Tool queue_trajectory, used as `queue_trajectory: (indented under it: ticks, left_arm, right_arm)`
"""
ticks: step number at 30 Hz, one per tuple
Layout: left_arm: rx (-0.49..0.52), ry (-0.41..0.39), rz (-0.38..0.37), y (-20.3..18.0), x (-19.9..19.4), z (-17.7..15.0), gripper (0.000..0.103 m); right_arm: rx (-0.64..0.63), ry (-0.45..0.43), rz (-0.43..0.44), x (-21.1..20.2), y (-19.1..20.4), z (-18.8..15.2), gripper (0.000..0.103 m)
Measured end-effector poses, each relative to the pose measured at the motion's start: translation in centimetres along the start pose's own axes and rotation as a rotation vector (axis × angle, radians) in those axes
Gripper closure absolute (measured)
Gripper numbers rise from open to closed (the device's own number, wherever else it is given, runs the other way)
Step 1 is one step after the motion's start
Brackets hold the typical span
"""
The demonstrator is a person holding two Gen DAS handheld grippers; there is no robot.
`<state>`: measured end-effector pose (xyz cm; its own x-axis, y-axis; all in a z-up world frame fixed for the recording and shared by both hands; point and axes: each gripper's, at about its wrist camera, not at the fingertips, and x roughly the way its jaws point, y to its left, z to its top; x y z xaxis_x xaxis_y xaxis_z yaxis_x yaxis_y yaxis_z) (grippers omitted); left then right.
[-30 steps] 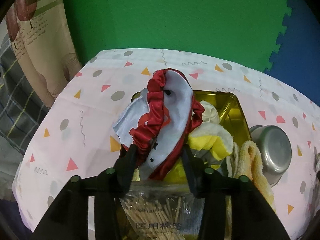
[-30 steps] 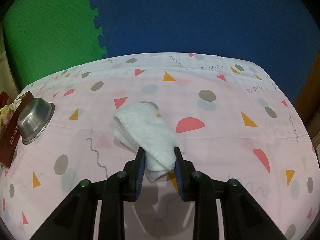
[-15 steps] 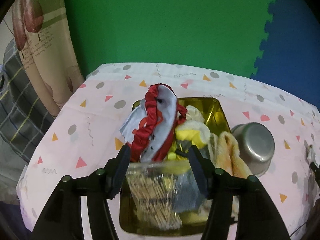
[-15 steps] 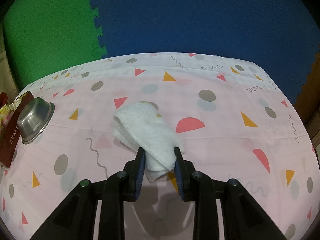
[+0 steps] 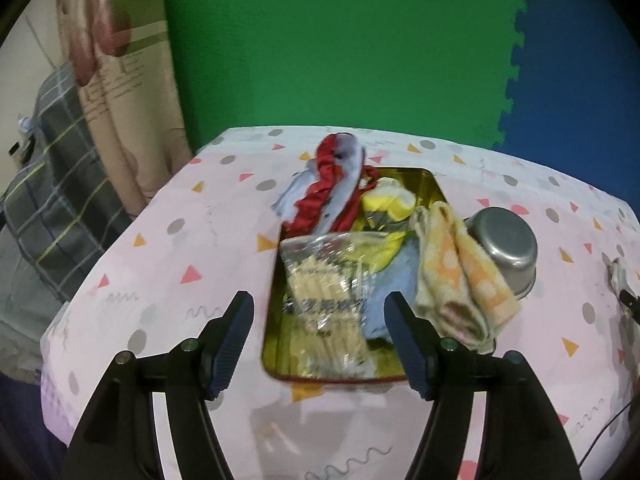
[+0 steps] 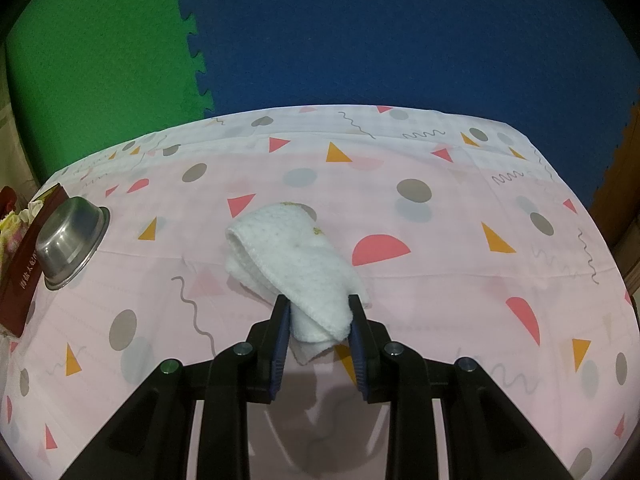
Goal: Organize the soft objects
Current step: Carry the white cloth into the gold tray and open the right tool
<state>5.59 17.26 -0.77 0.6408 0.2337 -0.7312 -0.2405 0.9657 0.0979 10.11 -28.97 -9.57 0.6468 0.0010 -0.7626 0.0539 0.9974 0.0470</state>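
Note:
In the left wrist view a gold tin (image 5: pixel 430 184) on the patterned tablecloth holds a red and grey frilled cloth (image 5: pixel 334 184), a yellow cloth (image 5: pixel 386 204), a blue cloth (image 5: pixel 394 280), a bag of cotton swabs (image 5: pixel 324 292) and an orange dotted towel (image 5: pixel 460 272) draped over its right rim. My left gripper (image 5: pixel 318 344) is open and empty, above the tin's near end. In the right wrist view my right gripper (image 6: pixel 319 330) is shut on the near end of a folded white towel (image 6: pixel 288 248) lying on the cloth.
A steel bowl (image 5: pixel 506 244) stands upside down right of the tin, and shows in the right wrist view (image 6: pixel 66 240) at far left beside the tin's red side (image 6: pixel 20 280). A curtain (image 5: pixel 116 92) and plaid fabric (image 5: pixel 44 200) lie left of the table.
My left gripper has let go of the red and grey cloth, opened wide and pulled back and up from the tin. The right gripper and white towel have not moved.

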Motion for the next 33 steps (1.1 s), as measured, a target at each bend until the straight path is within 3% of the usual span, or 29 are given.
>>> queue_trajectory:
  ticks: [5,16,33]
  left_arm:
    - [-0.013,-0.036,0.052,0.9,-0.7,-1.4,0.037]
    - [-0.036,-0.034,0.062,2.0,-0.6,-2.3,0.033]
    - [-0.070,-0.022,0.068,3.3,-0.3,-2.8,0.030]
  right_arm:
    - [-0.023,-0.008,-0.030,-0.2,0.4,0.0,0.077]
    - [-0.031,-0.006,-0.045,-1.4,2.1,0.1,0.078]
    - [-0.103,-0.041,0.060,-5.9,9.4,1.3,0.078]
